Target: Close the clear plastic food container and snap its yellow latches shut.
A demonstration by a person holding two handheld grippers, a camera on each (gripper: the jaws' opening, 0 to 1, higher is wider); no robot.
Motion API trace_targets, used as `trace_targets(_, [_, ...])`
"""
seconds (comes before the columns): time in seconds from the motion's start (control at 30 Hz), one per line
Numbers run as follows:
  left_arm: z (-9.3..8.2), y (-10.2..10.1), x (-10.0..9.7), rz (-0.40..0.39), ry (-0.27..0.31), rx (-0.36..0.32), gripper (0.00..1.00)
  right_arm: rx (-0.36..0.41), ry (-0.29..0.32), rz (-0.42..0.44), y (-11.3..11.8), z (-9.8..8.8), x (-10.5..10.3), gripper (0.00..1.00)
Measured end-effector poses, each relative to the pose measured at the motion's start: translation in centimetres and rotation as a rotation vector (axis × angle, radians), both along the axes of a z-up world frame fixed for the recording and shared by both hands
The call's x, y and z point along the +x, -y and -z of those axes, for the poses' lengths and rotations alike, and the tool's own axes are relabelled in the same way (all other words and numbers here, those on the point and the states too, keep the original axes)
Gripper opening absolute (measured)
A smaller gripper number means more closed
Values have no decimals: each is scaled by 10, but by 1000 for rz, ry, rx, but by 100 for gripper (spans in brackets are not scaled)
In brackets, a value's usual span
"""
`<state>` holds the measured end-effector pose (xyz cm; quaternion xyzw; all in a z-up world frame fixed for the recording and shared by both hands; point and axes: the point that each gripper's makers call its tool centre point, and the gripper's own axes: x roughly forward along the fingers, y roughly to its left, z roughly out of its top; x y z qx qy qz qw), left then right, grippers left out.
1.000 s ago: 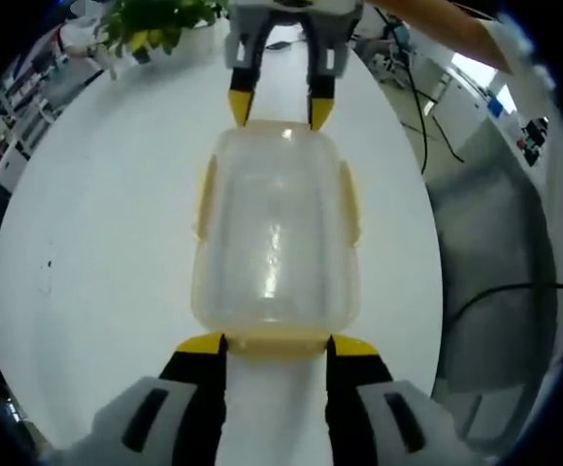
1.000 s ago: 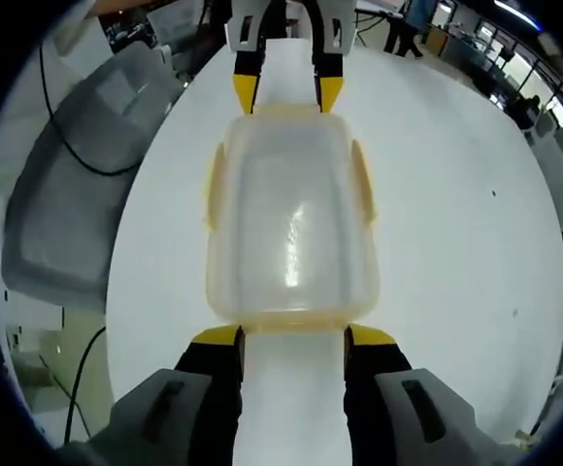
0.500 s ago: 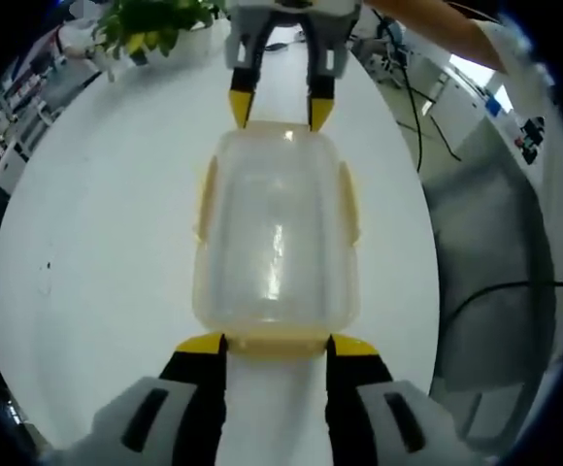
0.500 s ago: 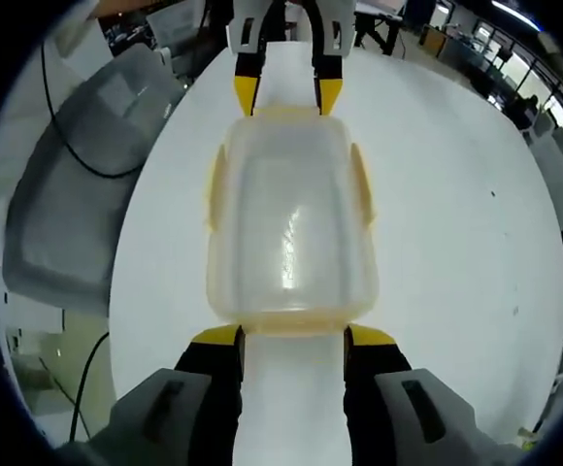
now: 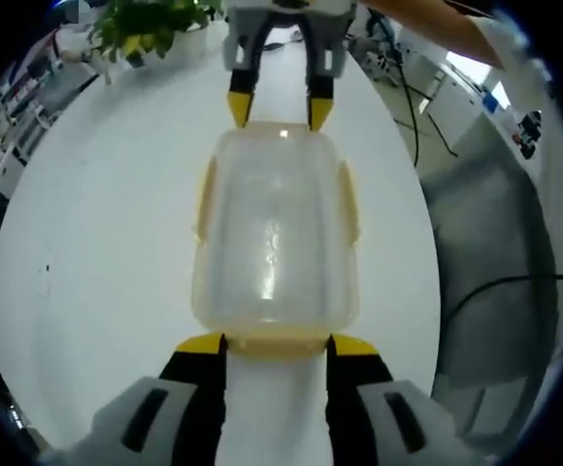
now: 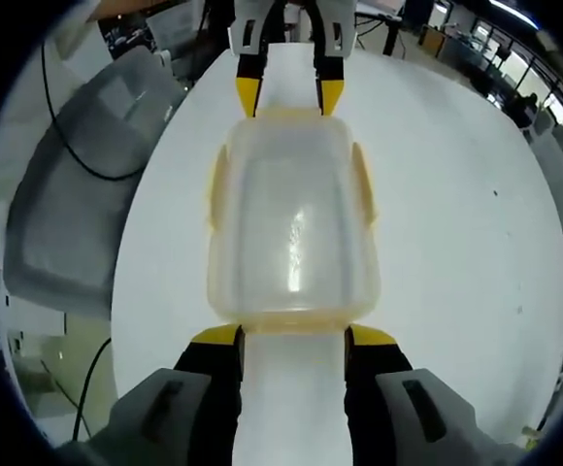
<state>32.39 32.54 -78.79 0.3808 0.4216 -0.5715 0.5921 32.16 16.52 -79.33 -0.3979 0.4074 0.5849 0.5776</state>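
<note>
Left gripper view: a clear food box [image 5: 275,233] in the middle of the frame, lid on, flat on a round white table [image 5: 97,223]. Yellow latches along its edges: one on the left side [image 5: 204,199], one on the right side [image 5: 348,202], one on the near end [image 5: 275,342]. Left gripper [image 5: 276,346] at the bottom, jaws wide apart, yellow tips right at the near latch, one at each end of it. Nothing squeezed between the jaws. Right gripper [image 5: 275,110] at the top of the frame, jaws also apart, yellow tips at the far end of the box. Lots of bare table to the left of the box. Less on the right, where the table edge runs close by, with a grey floor and black cables [image 5: 476,291] past it. Green plant [image 5: 150,21] at the upper left, near the far table edge.

Right gripper view: same box [image 6: 291,228] in the middle, seen from the other end. Right gripper [image 6: 293,339] at the bottom, jaws spread, tips at the near yellow latch [image 6: 293,322]. Left gripper [image 6: 290,95] at the top, tips at the far end. Wide bare table [image 6: 456,243] on the right. Table edge close on the left, with a grey chair [image 6: 78,184] beyond.
</note>
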Motion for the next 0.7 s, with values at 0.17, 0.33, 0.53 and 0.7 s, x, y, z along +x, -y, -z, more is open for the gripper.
trace_targets(0.17, [1,-1,0,18,9,-1,35,7,-8,10,0,1,-1,39])
trace_targets(0.33, [1,-2,1,27,14,-7,35,6,-14,15,0,3,-2,40])
trace_targets(0.53, [2,-4,1,28,21,-16,36,13,-33,29,0,4,-4,45])
trace_targets(0.7, [1,-13,4,-9,21,-12,39,10,-41,58,6,4,-4,45])
